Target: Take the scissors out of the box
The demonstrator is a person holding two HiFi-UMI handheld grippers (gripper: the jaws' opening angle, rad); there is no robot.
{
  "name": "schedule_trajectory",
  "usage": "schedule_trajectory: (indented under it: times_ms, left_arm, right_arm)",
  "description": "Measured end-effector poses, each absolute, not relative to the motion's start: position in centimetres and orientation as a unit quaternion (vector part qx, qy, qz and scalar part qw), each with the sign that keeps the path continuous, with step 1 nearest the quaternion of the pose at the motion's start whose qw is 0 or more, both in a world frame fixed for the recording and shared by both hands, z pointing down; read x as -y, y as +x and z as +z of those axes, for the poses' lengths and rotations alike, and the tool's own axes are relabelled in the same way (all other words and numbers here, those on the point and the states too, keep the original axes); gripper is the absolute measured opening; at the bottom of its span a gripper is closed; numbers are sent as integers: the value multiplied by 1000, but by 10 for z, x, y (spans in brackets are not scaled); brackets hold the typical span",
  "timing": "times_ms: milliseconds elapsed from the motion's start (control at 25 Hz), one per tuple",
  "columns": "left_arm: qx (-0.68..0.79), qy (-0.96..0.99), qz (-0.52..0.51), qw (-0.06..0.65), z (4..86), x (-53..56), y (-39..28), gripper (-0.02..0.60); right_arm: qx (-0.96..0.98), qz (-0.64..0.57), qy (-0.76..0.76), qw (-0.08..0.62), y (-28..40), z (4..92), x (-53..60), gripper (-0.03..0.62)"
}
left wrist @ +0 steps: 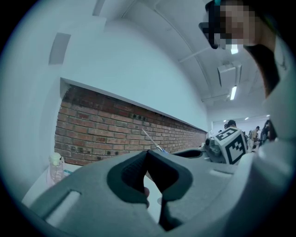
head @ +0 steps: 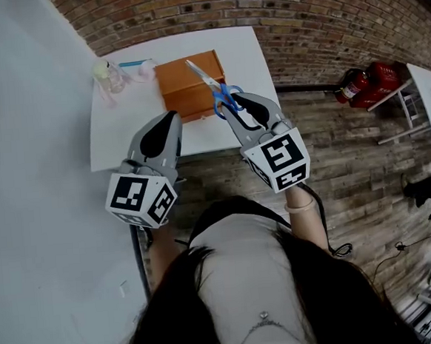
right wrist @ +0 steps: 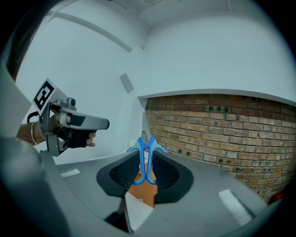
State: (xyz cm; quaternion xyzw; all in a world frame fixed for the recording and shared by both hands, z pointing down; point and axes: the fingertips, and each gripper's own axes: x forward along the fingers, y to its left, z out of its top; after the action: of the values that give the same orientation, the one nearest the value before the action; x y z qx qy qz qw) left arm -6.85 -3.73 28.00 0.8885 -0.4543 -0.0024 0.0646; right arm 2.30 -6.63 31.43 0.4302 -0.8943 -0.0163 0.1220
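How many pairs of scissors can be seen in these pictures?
1. The scissors are clamped by their blue handles in the right gripper, above the orange box on the white table. Another pair might be hidden inside the box.

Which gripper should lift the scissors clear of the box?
Right. The right gripper grips the scissors by the blue handles above the box; the left gripper is shut and empty.
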Motion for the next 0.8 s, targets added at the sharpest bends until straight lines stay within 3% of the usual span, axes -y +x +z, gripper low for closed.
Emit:
schedule_trajectory:
  times_ms: [800]
  left_arm:
    - [473,879,14,61,274,28,-41,0]
  right_arm:
    - [904,-12,409,120,53,303,55,98]
